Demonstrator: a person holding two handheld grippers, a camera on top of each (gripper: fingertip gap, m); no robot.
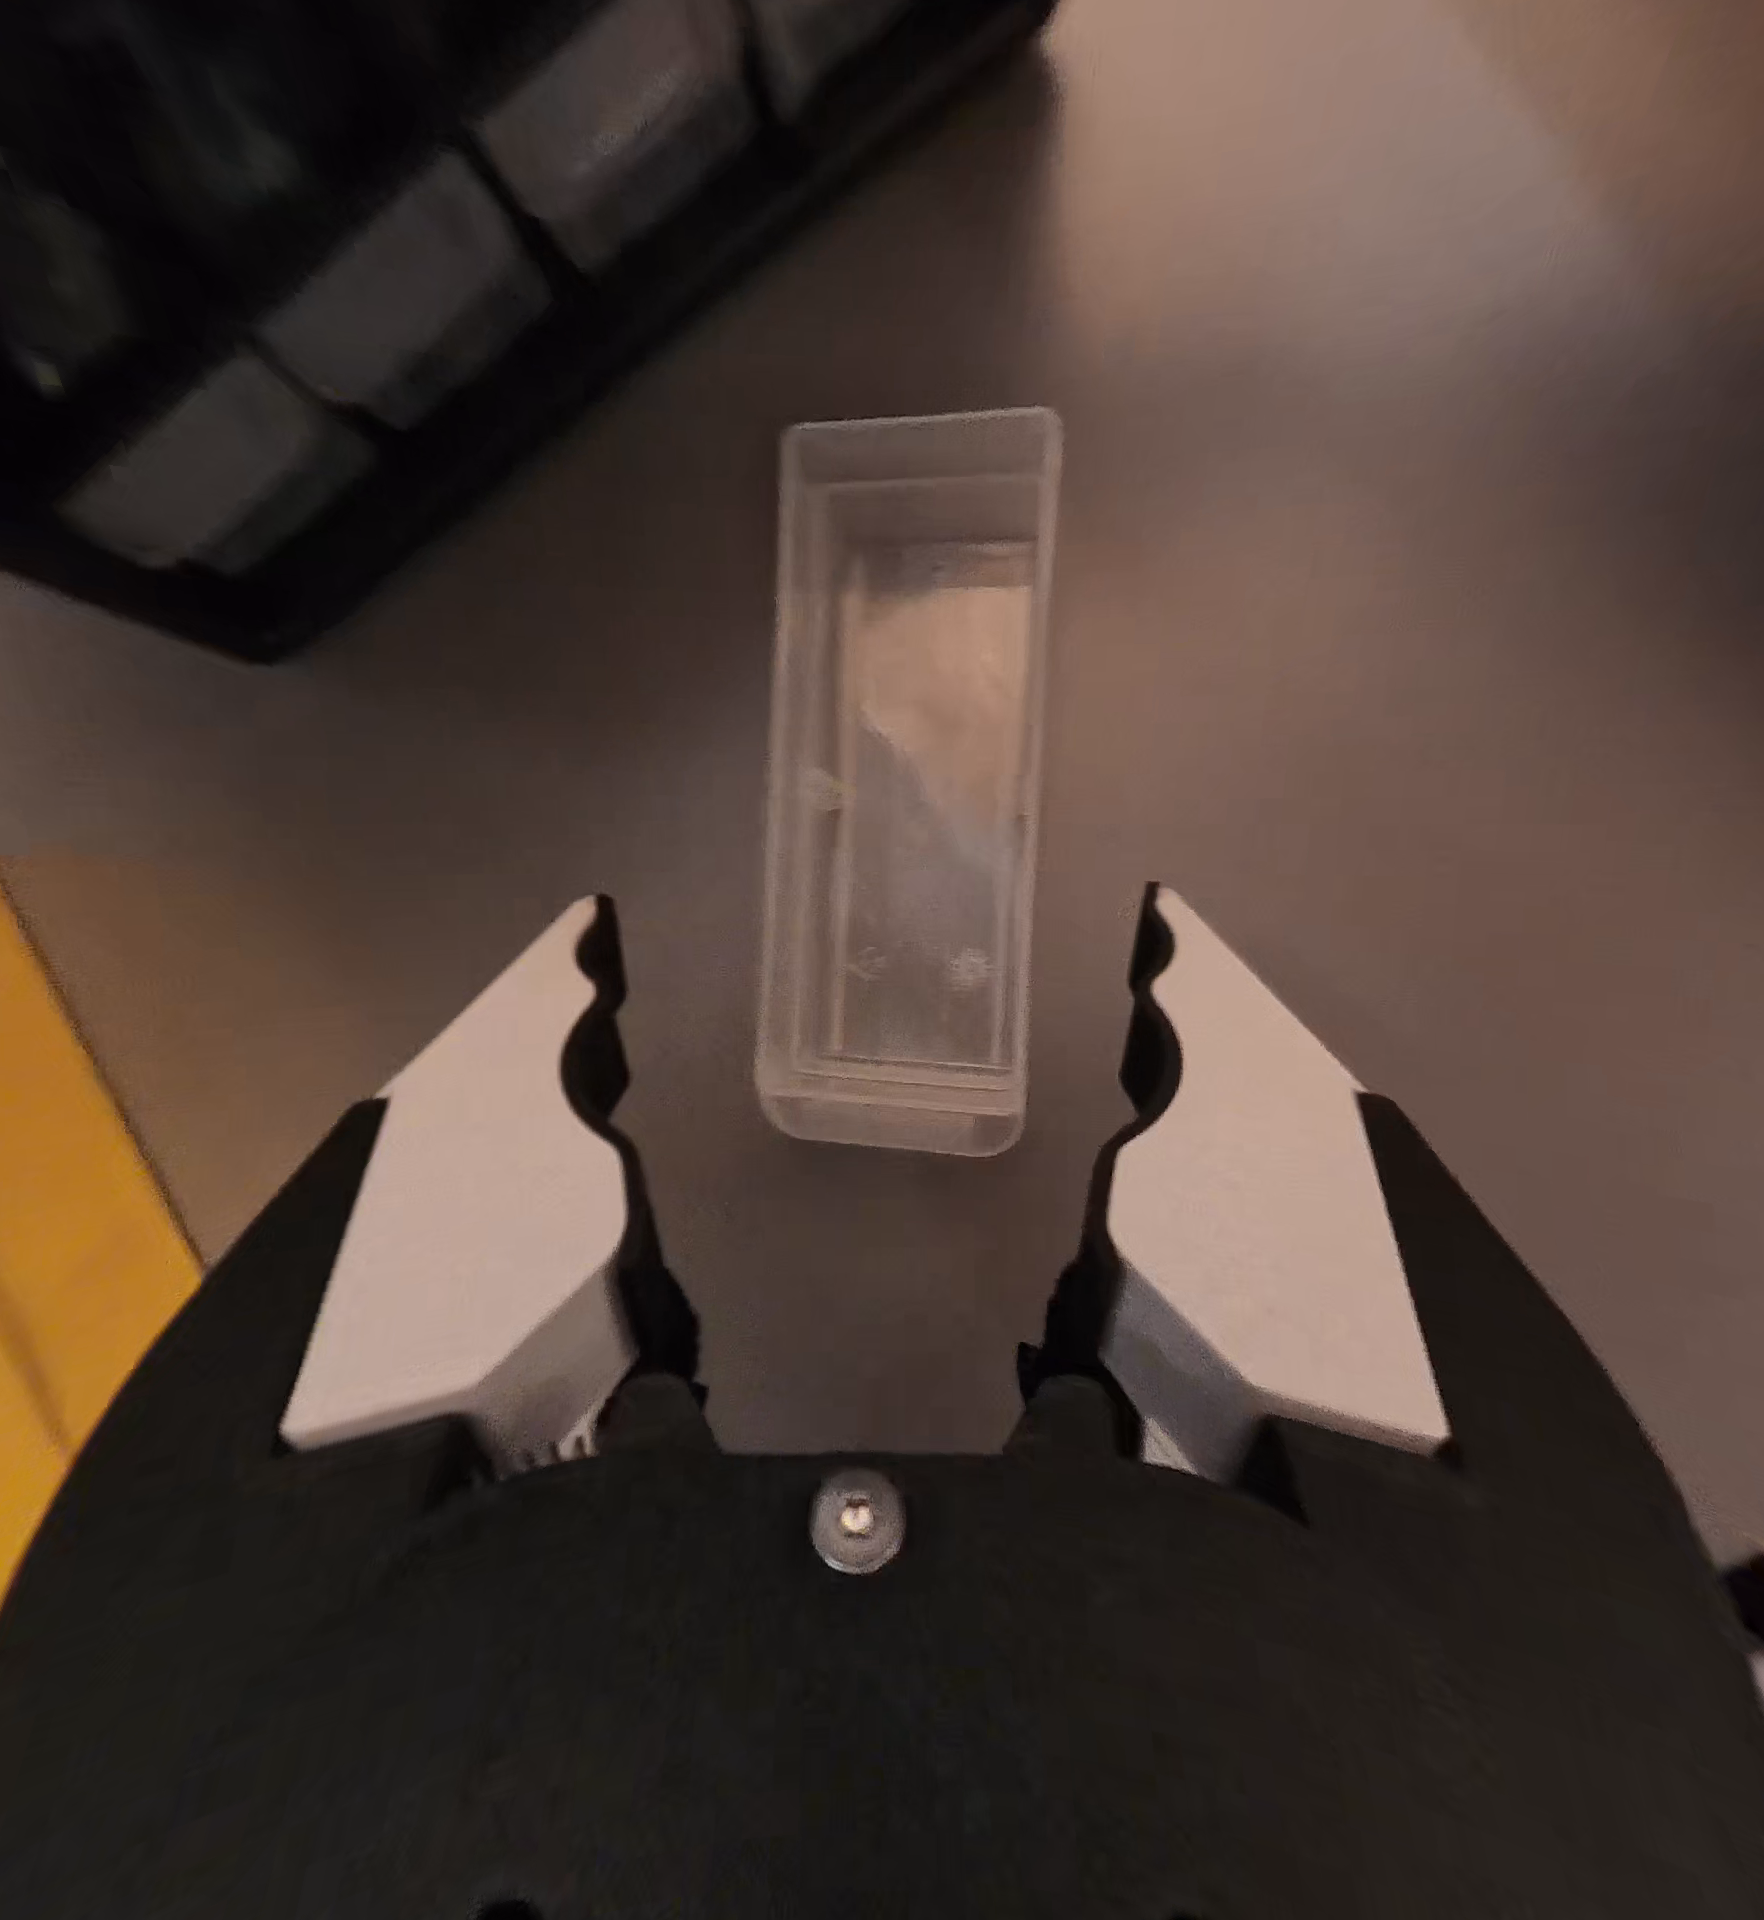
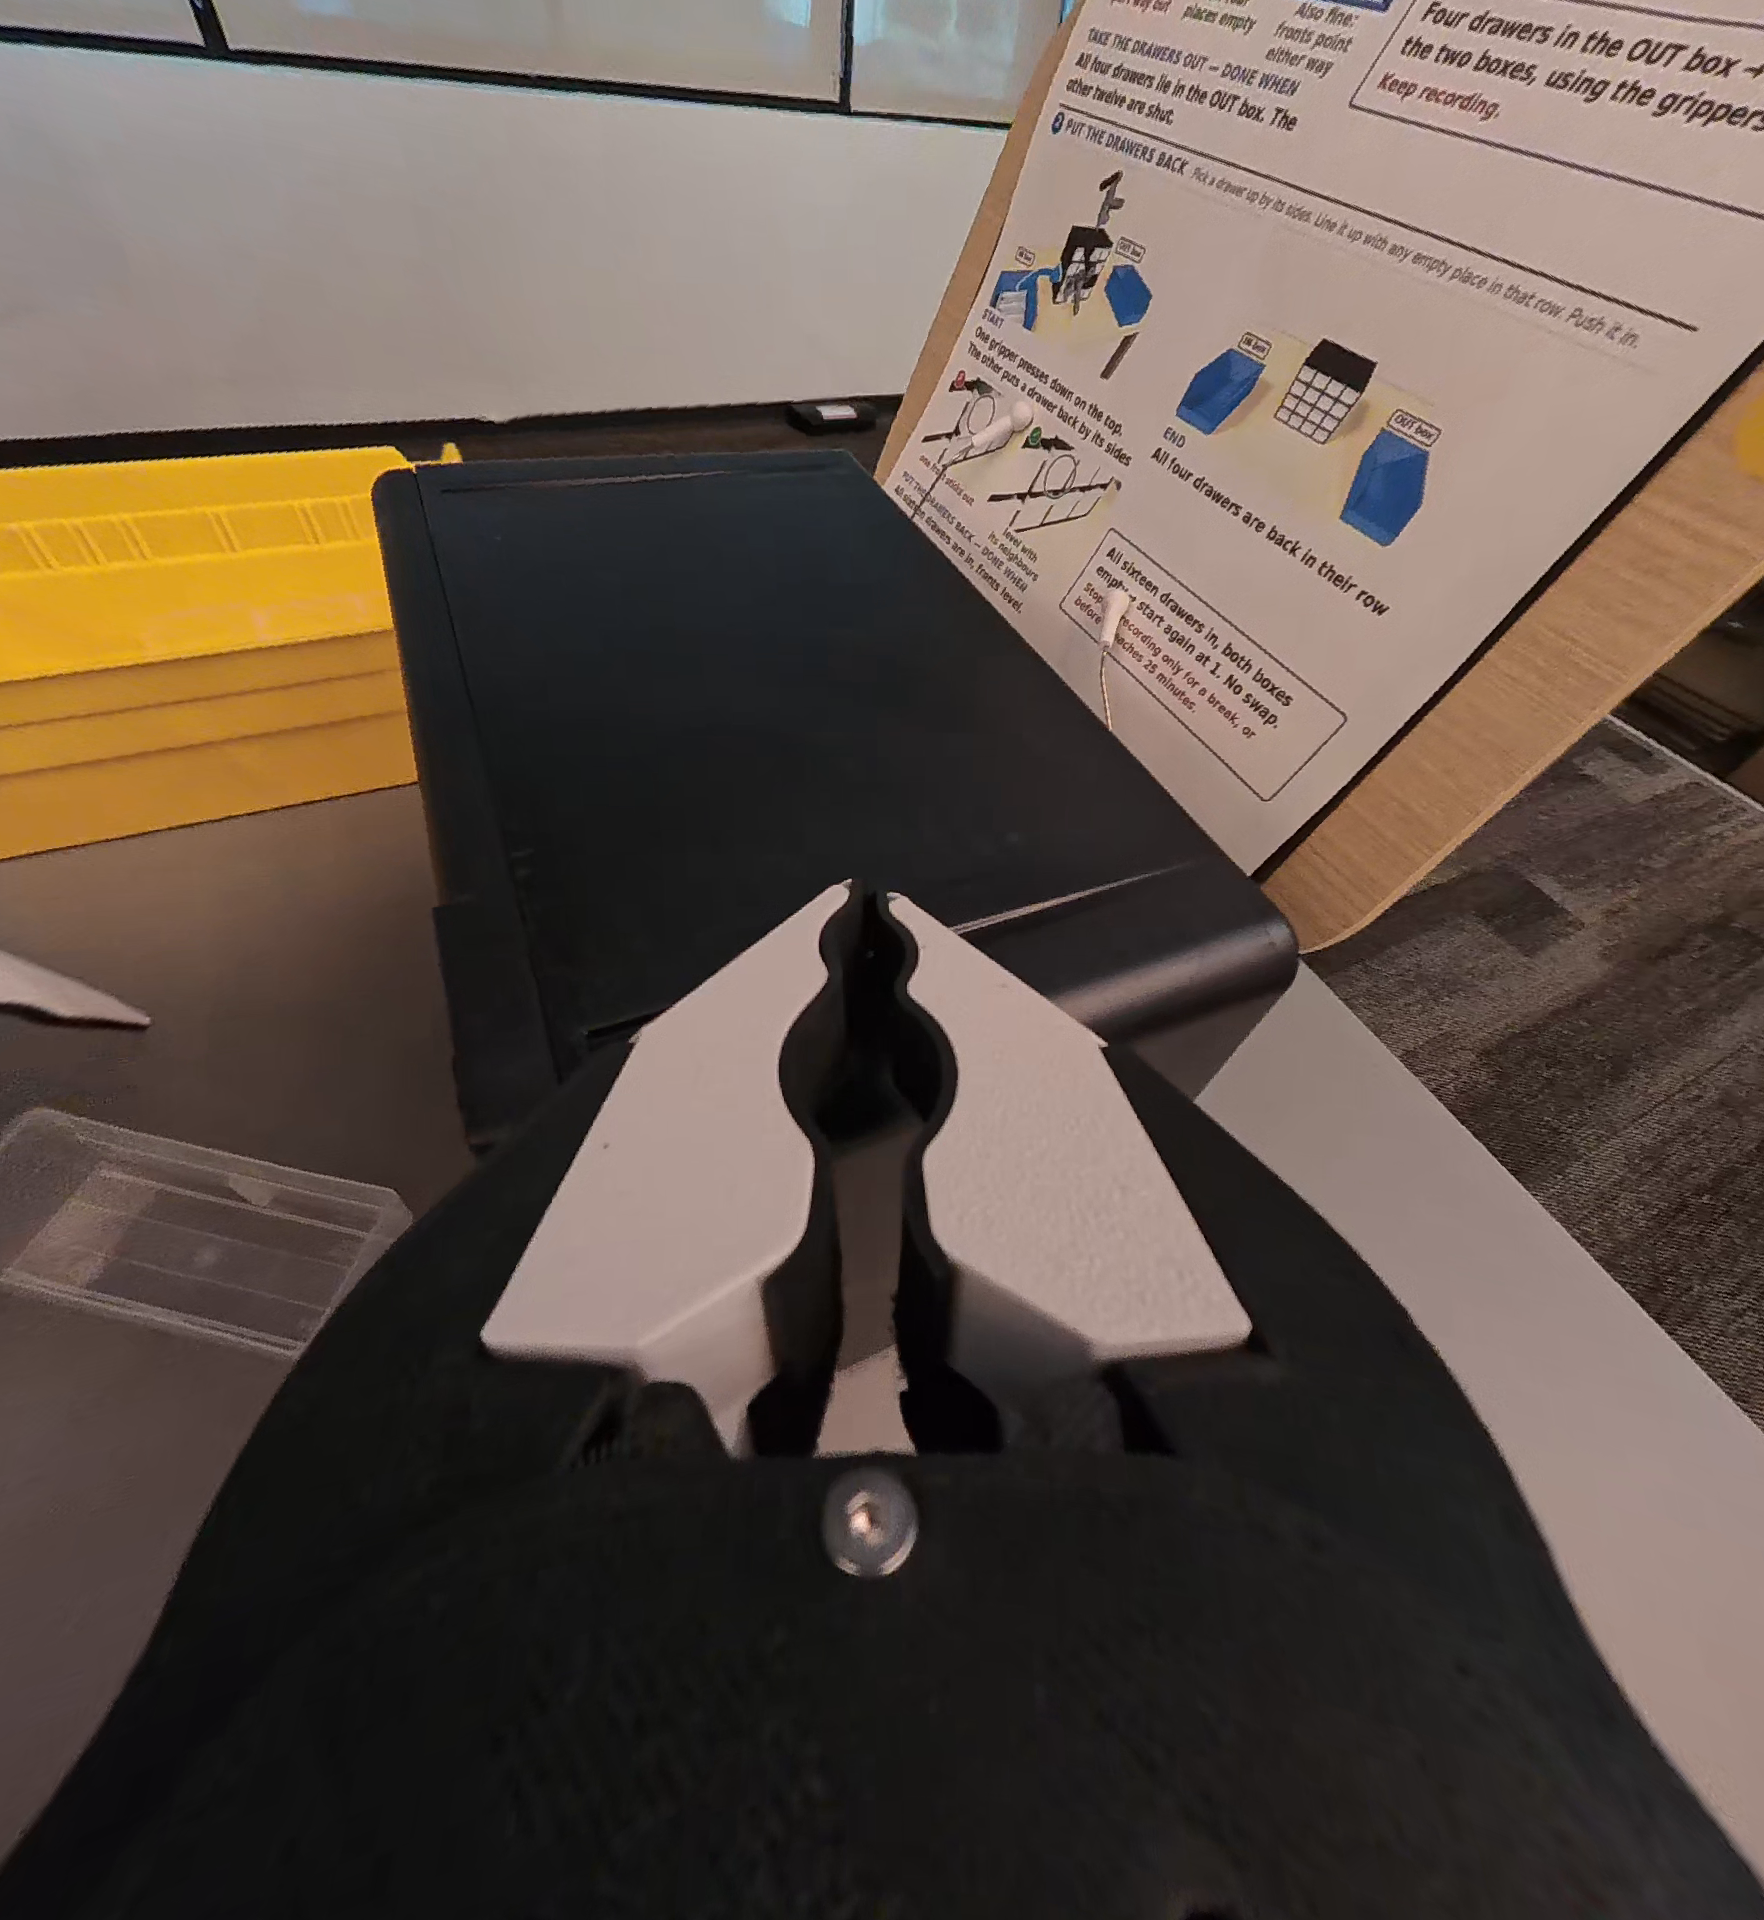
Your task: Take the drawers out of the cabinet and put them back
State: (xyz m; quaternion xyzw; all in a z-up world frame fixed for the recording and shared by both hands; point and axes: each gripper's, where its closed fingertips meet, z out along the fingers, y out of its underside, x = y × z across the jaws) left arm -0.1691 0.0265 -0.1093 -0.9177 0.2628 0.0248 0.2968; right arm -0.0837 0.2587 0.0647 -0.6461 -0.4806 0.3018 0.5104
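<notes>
A clear plastic drawer [image 1: 904,790] lies on the dark table, open side up, and looks empty. My left gripper [image 1: 876,904] is open just above it, its fingers straddling the drawer's near end without touching. The black cabinet [image 1: 265,312] stands at the upper left with several grey drawer fronts in it. In the right wrist view my right gripper [image 2: 870,896] is shut and empty, its tips over the near edge of the cabinet's black top [image 2: 753,686]. The clear drawer [image 2: 145,1231] shows at the lower left there.
A yellow bin [image 2: 151,634] stands to the left of the cabinet; it also shows in the left wrist view [image 1: 16,1195]. A wooden board with an instruction sheet [image 2: 1377,416] leans to the right of the cabinet. The table edge and carpet [image 2: 1636,987] lie right. My right fingertips sit around 30 centimeters from my left ones. The black cabinet [image 1: 265,312] lies some 15 centimeters from my left tips, 20 centimeters from my right tips.
</notes>
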